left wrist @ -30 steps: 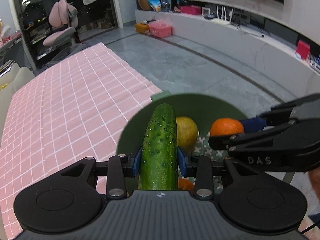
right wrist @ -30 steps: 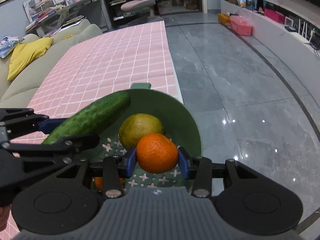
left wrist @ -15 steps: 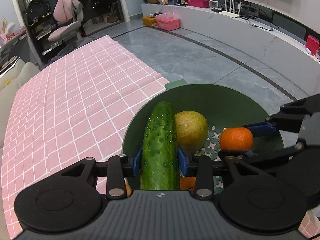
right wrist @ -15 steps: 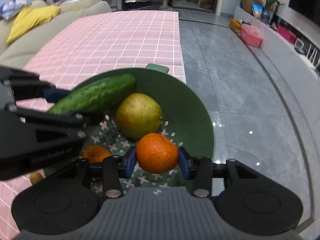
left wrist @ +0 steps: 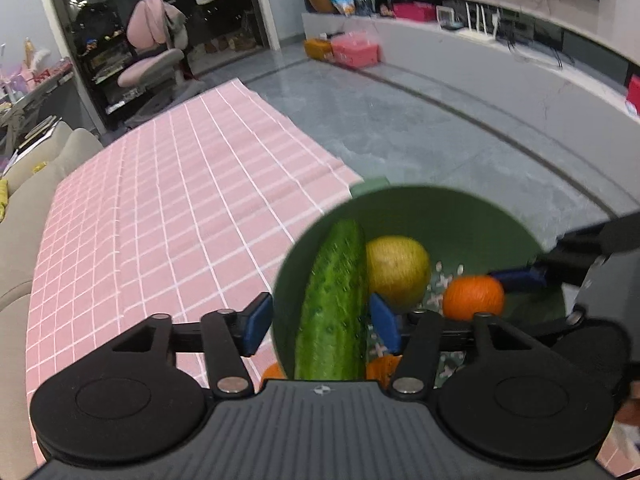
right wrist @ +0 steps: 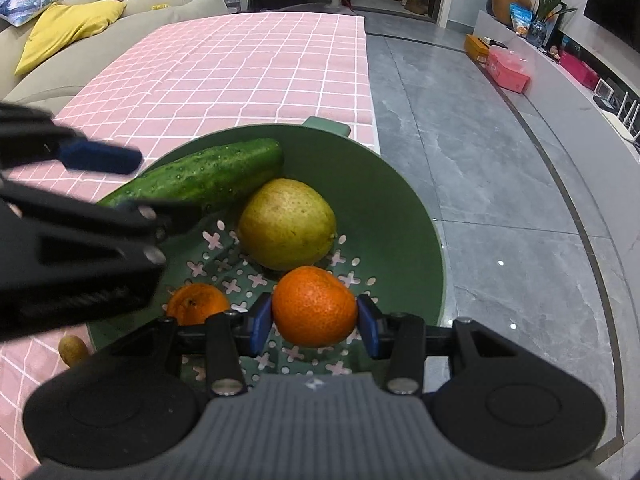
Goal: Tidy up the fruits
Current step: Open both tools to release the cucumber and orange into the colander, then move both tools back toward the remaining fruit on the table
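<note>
A green perforated bowl point(right wrist: 400, 216) sits at the table's edge and holds a cucumber point(right wrist: 212, 176), a yellow-green pear point(right wrist: 286, 224) and a small orange point(right wrist: 196, 302). My left gripper point(left wrist: 320, 322) is open; the cucumber point(left wrist: 336, 304) lies between its spread fingers, against the bowl wall beside the pear point(left wrist: 396, 272). My right gripper point(right wrist: 314, 326) is shut on a second orange point(right wrist: 314, 306) and holds it low over the bowl point(left wrist: 460, 216). That orange point(left wrist: 472, 296) also shows in the left wrist view.
The table has a pink checked cloth point(right wrist: 240, 68). A small brown fruit point(right wrist: 72, 350) lies on the cloth just left of the bowl. Grey tile floor point(right wrist: 500, 168) drops off to the right. A beige sofa with a yellow cushion point(right wrist: 64, 28) stands at the far left.
My left gripper has opened and let go of the cucumber, which now rests in the bowl. My right gripper has lowered the orange closer to the bowl floor.
</note>
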A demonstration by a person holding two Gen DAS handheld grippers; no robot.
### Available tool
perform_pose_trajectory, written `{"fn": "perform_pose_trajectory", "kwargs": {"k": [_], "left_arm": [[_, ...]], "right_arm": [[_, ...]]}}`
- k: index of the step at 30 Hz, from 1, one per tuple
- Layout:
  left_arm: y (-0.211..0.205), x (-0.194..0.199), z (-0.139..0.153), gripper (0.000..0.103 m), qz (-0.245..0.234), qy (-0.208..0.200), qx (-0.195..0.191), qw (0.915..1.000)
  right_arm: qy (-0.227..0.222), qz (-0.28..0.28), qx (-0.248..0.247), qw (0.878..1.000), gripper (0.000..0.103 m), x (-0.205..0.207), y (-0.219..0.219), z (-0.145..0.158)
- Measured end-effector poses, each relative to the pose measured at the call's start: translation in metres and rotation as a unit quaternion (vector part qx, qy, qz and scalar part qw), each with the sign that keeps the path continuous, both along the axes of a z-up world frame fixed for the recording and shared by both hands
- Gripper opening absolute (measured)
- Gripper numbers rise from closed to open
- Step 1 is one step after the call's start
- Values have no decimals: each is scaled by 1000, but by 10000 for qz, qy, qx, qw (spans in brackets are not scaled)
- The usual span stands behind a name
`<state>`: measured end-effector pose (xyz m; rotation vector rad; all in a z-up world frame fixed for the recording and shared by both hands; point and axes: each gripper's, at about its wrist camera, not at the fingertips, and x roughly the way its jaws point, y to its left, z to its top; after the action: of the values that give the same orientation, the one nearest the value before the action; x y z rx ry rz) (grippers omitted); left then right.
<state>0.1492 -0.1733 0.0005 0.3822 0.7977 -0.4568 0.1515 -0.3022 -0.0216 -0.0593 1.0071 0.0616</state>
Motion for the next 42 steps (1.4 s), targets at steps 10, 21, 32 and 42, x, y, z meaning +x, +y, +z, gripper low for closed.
{"fn": "perform_pose_trajectory", "kwargs": {"k": [10, 21, 32, 42], "left_arm": [[34, -9, 16, 68, 239, 28, -402, 9989], [86, -40, 36, 71, 588, -112, -412, 9974], [148, -89, 21, 71, 960, 68, -350, 9947], [191, -108, 2, 71, 1328, 157, -575, 9893]], "right_arm": [[-245, 48, -74, 9997, 59, -3, 6, 10], [-699, 203, 80, 9973, 59, -23, 23, 46], [-808, 322, 169, 9961, 59, -54, 44, 58], [-756, 580, 181, 9953, 59, -96, 74, 50]]}}
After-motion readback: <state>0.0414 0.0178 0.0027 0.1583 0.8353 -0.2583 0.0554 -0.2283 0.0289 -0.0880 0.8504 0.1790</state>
